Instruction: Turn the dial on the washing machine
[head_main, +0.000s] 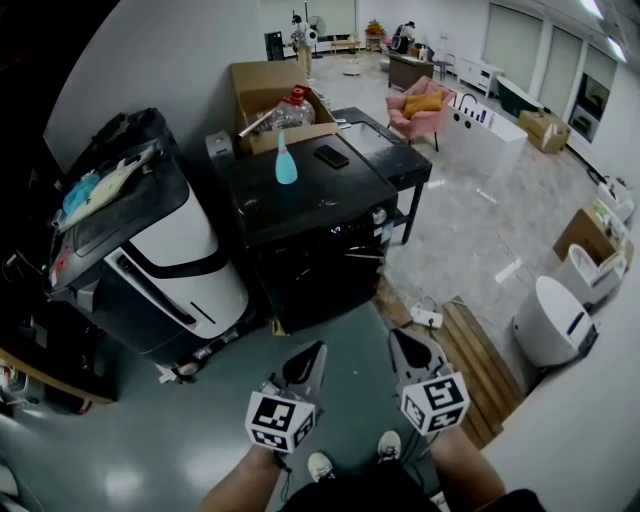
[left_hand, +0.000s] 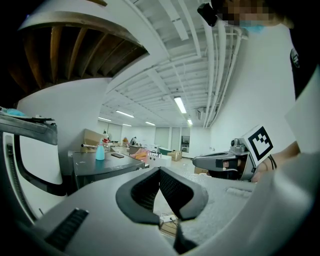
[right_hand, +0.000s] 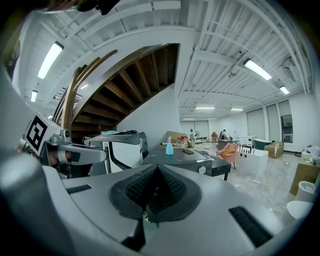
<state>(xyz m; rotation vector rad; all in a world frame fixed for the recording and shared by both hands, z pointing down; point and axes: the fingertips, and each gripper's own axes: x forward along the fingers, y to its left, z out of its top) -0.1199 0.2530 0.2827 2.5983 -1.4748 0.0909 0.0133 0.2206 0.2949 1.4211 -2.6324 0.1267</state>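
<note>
The black washing machine (head_main: 310, 235) stands ahead of me on the floor, its round dial (head_main: 379, 216) at the right end of the front panel. A blue spray bottle (head_main: 286, 160) and a phone (head_main: 331, 156) lie on its lid. My left gripper (head_main: 318, 347) and right gripper (head_main: 397, 335) hang side by side over the floor, well short of the machine, both shut and empty. In the right gripper view the machine (right_hand: 182, 160) and its dial (right_hand: 201, 170) lie beyond the right gripper's (right_hand: 157, 167) closed jaws. The left gripper (left_hand: 159, 170) points past the machine (left_hand: 100, 167).
A large black-and-white appliance (head_main: 150, 250) leans at the machine's left. Behind it are an open cardboard box (head_main: 270, 100) and a black table (head_main: 390, 155). A wooden pallet (head_main: 480, 365) with a power strip (head_main: 427, 317) lies to the right, near a white round unit (head_main: 555, 320).
</note>
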